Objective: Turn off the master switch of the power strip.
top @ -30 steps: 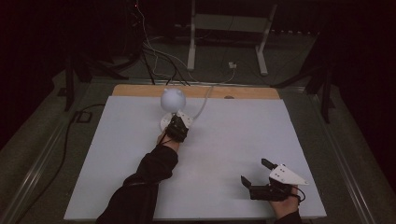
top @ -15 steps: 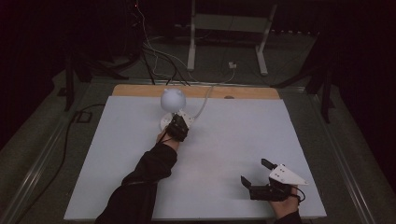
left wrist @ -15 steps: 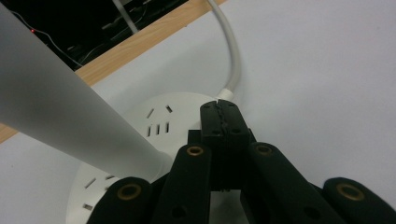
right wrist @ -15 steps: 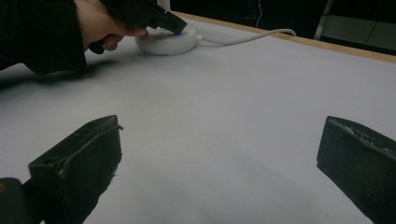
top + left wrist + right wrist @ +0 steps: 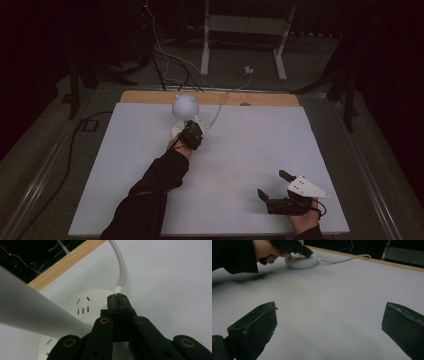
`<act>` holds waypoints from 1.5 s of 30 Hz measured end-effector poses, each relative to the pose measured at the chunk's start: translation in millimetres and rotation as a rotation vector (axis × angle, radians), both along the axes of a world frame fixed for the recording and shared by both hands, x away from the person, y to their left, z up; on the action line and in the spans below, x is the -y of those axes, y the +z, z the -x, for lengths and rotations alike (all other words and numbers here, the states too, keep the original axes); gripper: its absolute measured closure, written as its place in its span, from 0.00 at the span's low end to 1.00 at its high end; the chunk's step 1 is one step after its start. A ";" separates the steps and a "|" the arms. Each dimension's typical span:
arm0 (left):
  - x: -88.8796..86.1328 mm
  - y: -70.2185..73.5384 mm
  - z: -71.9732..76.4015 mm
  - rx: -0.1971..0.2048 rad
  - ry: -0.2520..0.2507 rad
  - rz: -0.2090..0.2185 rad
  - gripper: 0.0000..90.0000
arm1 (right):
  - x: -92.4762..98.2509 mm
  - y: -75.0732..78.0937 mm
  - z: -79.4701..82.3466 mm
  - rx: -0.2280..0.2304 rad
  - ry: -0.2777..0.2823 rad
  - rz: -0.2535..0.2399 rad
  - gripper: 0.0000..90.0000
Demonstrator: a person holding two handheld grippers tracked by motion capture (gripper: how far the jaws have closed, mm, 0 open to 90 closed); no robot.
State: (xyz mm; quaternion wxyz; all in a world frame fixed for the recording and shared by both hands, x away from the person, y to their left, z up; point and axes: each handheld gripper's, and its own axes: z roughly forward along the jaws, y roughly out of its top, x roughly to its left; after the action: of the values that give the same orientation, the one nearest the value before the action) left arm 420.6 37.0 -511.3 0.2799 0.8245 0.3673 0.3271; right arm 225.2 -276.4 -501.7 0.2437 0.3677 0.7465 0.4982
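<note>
A white lamp with a round globe head (image 5: 185,105) stands on a round white base (image 5: 175,131) at the back middle of the table. My left gripper (image 5: 192,134) is shut, and its closed tips (image 5: 118,298) rest on the base (image 5: 85,302) near where the white cable (image 5: 122,267) enters. The lamp's white stem (image 5: 30,312) crosses beside the jaws. A small blue glow shows on the base (image 5: 300,262) under the left gripper (image 5: 305,251). At the front right my right gripper (image 5: 271,183) stands open over bare table, nothing between its jaws (image 5: 329,315).
The white tabletop (image 5: 250,145) has a wooden strip (image 5: 265,99) along its far edge. The lamp's cable (image 5: 220,107) runs off the back to a plug (image 5: 248,70) on the dark floor. A metal stand (image 5: 242,30) and loose wires lie beyond.
</note>
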 end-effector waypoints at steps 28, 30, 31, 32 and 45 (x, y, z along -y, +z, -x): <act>4.9 0.6 0.2 0.001 0.018 -0.028 1.00 | 0.9 0.4 0.2 0.001 -0.003 0.000 0.00; 4.5 0.5 0.3 0.001 0.027 -0.015 1.00 | 1.0 0.4 0.2 0.003 -0.004 0.001 0.00; 3.5 1.6 1.1 0.028 0.037 -0.003 1.00 | 1.1 0.4 0.1 0.003 -0.004 0.000 0.00; 2.8 1.2 0.8 0.022 0.045 0.018 1.00 | 1.1 0.4 0.1 0.003 -0.004 0.000 0.00; 3.9 11.8 12.3 0.091 0.028 0.070 1.00 | 2.4 0.8 0.2 0.009 -0.007 -0.009 0.00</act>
State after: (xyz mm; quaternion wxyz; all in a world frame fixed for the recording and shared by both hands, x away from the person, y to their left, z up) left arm 408.3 33.1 -499.5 0.3205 0.7932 0.3770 0.3550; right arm 225.0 -278.7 -500.9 0.2473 0.3691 0.7419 0.5022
